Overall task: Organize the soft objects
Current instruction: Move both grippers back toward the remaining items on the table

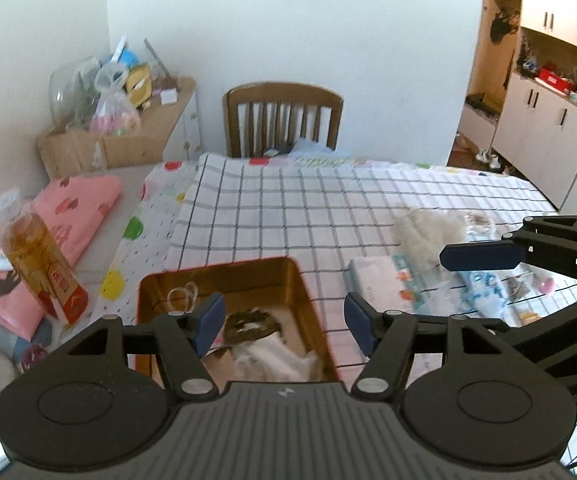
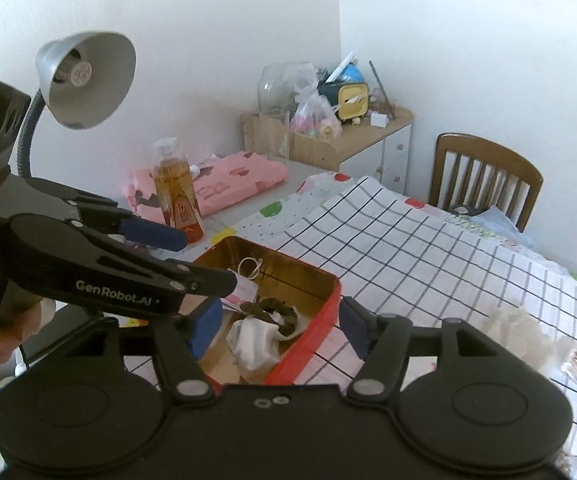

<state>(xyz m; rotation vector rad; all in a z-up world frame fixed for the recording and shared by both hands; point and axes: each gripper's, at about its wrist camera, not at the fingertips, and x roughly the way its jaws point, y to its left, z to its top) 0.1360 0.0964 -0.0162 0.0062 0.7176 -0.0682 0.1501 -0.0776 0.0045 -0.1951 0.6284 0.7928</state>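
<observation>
A red tin (image 1: pixel 220 266) with a gold inside stands on the checked tablecloth. In it lie a brown scrunchie (image 1: pixel 250 322), a crumpled white cloth (image 1: pixel 272 360) and a clear hair loop (image 1: pixel 182 294). My left gripper (image 1: pixel 284 326) hovers open above the tin's near end, nothing between its blue pads. My right gripper (image 2: pixel 280 328) hangs open over the tin's red wall (image 2: pixel 308 344), also empty. The scrunchie (image 2: pixel 276 314) and the white cloth (image 2: pixel 254 344) show below it. The left gripper (image 2: pixel 208 260) reaches in from the left, held by a hand. A fluffy white item (image 1: pixel 428 228) lies further right on the table.
A tissue pack (image 1: pixel 384 284) and plastic packets (image 1: pixel 484 284) lie right of the tin. Left of it stand an amber bottle (image 1: pixel 36 260), folded pink cloth (image 1: pixel 80 208) and a grey desk lamp (image 2: pixel 84 80). A wooden chair (image 1: pixel 284 116) is at the table's far edge.
</observation>
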